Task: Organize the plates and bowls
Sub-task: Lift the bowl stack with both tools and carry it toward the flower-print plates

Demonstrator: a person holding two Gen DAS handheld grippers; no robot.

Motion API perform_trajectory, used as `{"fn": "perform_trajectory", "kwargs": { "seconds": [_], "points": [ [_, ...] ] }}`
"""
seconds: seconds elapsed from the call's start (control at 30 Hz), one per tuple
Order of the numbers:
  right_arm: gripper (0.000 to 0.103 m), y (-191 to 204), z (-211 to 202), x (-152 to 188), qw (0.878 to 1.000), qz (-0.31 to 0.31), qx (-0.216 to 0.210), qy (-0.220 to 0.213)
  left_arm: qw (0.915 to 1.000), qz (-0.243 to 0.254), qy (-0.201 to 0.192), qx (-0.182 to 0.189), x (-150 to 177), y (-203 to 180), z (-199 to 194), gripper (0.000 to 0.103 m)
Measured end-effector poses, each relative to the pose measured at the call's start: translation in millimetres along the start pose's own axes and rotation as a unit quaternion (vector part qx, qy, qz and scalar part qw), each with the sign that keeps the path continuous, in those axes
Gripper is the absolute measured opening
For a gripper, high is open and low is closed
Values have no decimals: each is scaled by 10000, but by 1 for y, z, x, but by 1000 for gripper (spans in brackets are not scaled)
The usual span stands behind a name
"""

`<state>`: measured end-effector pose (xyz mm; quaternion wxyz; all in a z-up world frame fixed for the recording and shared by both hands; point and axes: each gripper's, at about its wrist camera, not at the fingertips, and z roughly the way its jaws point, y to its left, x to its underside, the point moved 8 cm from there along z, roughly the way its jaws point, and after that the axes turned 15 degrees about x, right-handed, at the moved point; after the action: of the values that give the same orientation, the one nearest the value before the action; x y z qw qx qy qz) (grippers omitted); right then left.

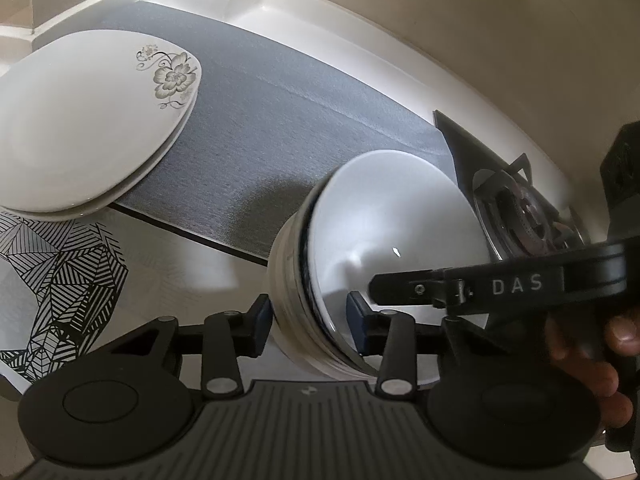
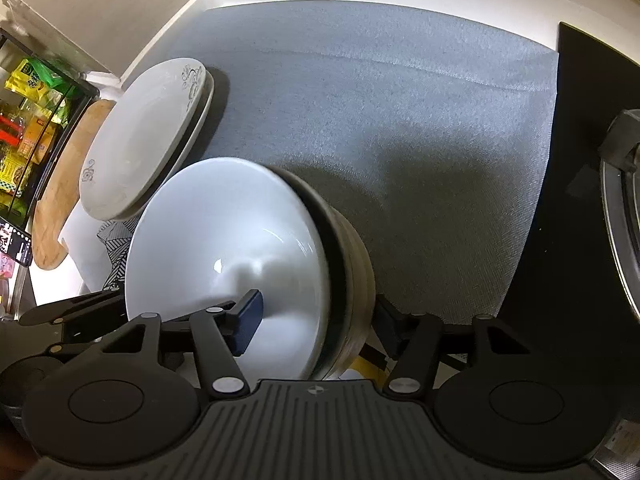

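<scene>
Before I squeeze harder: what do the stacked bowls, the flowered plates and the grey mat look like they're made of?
Bowls: probably glazed ceramic or porcelain; glossy white inside with sharp highlights, the outer walls duller and off-white.
Flowered plates: likely glazed ceramic too; smooth white sheen, printed grey flower.
Grey mat: looks like woven fabric or textured vinyl; matte, with a fine weave and a crease line.

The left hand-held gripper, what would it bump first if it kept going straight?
Probably nothing new: the left hand-held gripper already straddles the stacked bowls' rim. Beyond them lies the grey mat, though depth is unclear.
</scene>
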<state>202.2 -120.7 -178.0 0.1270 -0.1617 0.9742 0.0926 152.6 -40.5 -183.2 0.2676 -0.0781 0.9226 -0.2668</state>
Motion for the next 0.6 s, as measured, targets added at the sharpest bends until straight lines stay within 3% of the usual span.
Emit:
{"fn": "perform_trajectory", "kwargs": {
  "seconds": [0.2, 0.6],
  "points": [
    [43, -4, -4, 6, 9998, 154, -97, 60, 9996, -266, -94, -17, -10, 20, -12, 35],
    [43, 34, 0, 2, 9997, 63, -229, 6, 9988, -241, -324, -261, -24, 46, -29, 35]
  ]
}}
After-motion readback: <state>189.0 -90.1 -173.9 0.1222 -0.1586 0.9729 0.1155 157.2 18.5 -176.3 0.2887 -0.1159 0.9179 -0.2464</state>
